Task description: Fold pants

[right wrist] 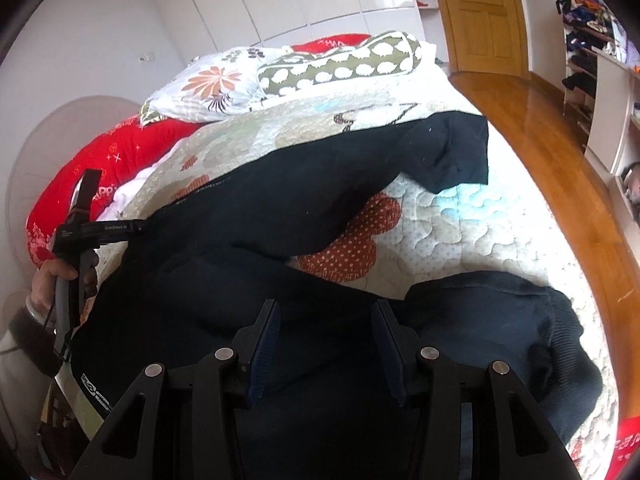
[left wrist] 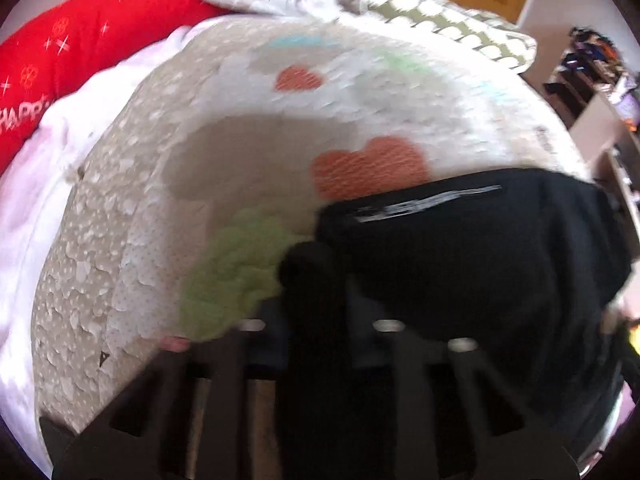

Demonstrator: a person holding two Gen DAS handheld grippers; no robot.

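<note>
Dark navy pants (right wrist: 304, 184) lie spread across the quilted bed (right wrist: 460, 216), one leg stretching to the far right, the other bunched near the bed's right edge. My right gripper (right wrist: 326, 344) is open just above the pants near the waist, nothing between its fingers. My left gripper (right wrist: 140, 227) reaches in from the left, its tip at the pants' left edge. In the blurred left wrist view the left gripper (left wrist: 316, 276) is shut on a fold of the pants (left wrist: 460, 264), dark cloth draped over its fingers.
Pillows lie at the head of the bed: a floral one (right wrist: 212, 80), a green spotted one (right wrist: 340, 64) and a red one (right wrist: 80, 172). A wooden floor (right wrist: 560, 168), a door (right wrist: 480, 12) and shelves with clothes (right wrist: 592, 60) are on the right.
</note>
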